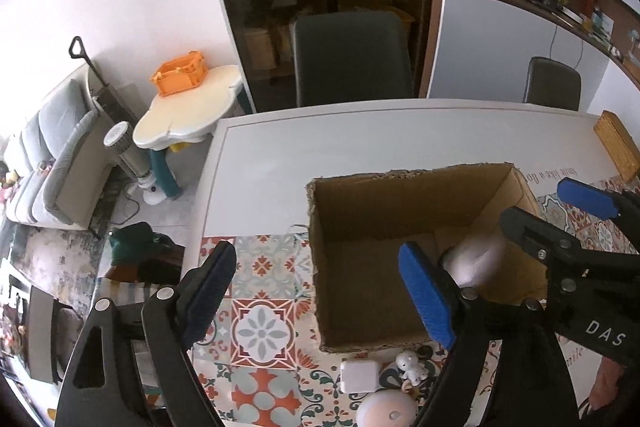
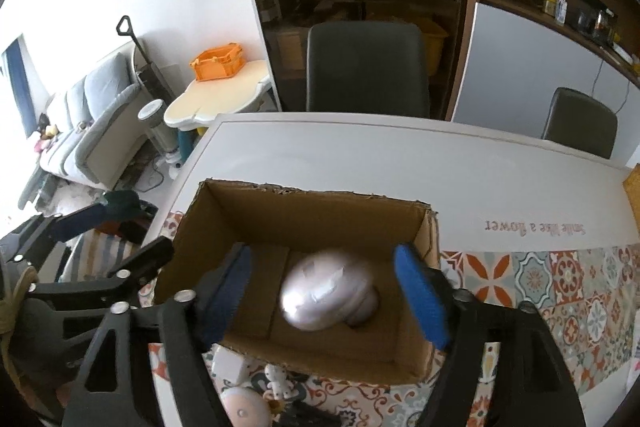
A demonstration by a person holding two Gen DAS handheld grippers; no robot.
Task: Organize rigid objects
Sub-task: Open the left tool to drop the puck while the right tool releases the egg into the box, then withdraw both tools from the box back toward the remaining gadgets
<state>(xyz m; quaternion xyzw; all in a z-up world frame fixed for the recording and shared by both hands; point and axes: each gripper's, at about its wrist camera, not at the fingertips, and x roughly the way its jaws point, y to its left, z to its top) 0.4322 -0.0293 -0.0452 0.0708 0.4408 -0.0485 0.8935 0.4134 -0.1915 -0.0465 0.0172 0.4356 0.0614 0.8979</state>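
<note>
An open cardboard box stands on the table. A blurred pale rounded object is inside the box, between but free of my right gripper's fingers. My right gripper is open above the box; it shows in the left wrist view. My left gripper is open and empty at the box's left front corner. A white square adapter, a small white figurine and a pale round object lie in front of the box.
A patterned tile mat covers the near table; the far part is white. A woven box sits at the right edge. Dark chairs stand behind the table. A small cream table with an orange crate is at left.
</note>
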